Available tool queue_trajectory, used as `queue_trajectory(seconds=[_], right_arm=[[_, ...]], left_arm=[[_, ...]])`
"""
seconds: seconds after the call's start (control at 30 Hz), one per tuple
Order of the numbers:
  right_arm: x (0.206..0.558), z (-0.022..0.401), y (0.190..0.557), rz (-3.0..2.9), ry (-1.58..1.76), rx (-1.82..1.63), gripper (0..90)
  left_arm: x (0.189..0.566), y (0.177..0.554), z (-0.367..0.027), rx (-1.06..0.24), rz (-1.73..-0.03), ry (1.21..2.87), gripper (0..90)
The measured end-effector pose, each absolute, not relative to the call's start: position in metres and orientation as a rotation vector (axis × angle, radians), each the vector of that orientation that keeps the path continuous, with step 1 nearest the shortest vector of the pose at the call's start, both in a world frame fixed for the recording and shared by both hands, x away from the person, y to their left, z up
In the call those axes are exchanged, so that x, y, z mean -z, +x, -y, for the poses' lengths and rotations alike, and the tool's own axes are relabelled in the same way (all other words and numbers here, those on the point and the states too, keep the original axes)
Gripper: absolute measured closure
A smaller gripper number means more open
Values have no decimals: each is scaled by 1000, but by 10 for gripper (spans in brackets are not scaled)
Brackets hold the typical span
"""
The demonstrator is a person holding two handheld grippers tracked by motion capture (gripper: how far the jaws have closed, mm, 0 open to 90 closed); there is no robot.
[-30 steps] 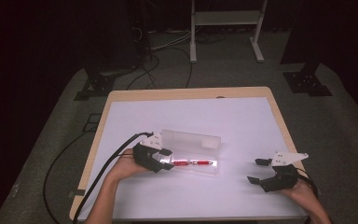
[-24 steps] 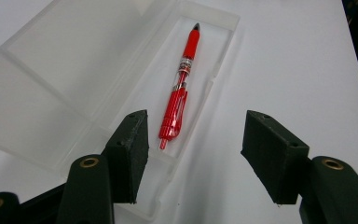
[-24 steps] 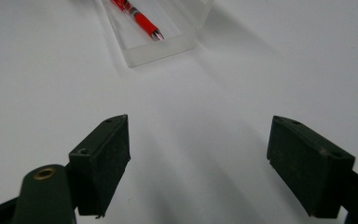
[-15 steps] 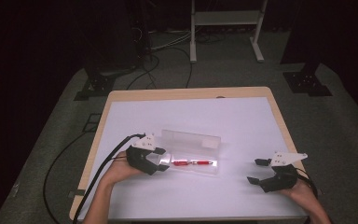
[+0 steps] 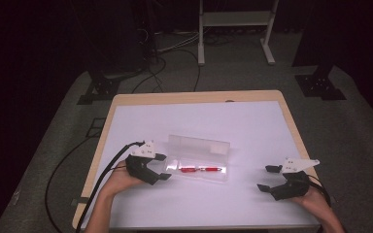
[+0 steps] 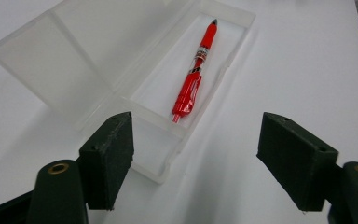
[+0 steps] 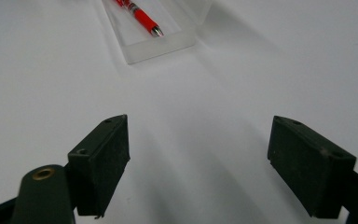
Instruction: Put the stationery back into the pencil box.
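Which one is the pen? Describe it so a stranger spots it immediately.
On the white table, find the clear plastic case lying open near the front, just beside the left hand-held gripper. The red pen lies lengthwise in its tray, the one bright-coloured thing there.

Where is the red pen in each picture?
High view: the pen lies in the open clear case, middle of the table, just right of the left gripper.
Left gripper view: upper middle, inside the case, beyond the open jaws.
Right gripper view: top edge, left of middle; its tip end shows in the case.
Shared landmark: the clear case.
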State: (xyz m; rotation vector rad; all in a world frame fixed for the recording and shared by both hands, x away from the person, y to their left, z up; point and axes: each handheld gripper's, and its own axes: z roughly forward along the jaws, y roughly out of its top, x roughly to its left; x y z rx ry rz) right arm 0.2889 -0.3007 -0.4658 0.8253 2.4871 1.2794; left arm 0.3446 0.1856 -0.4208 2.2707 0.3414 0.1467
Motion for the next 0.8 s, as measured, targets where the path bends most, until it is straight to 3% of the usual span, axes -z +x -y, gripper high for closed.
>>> queue_trajectory(seconds=[0.27, 0.8], right_arm=[[466, 300, 289, -2490, 827, -1275, 199], [467, 300, 289, -2494, 837, -1270, 199]], left_arm=[[423, 339, -196, -159, -374, 2264, 198], [422, 327, -220, -216, -426, 2220, 182]])
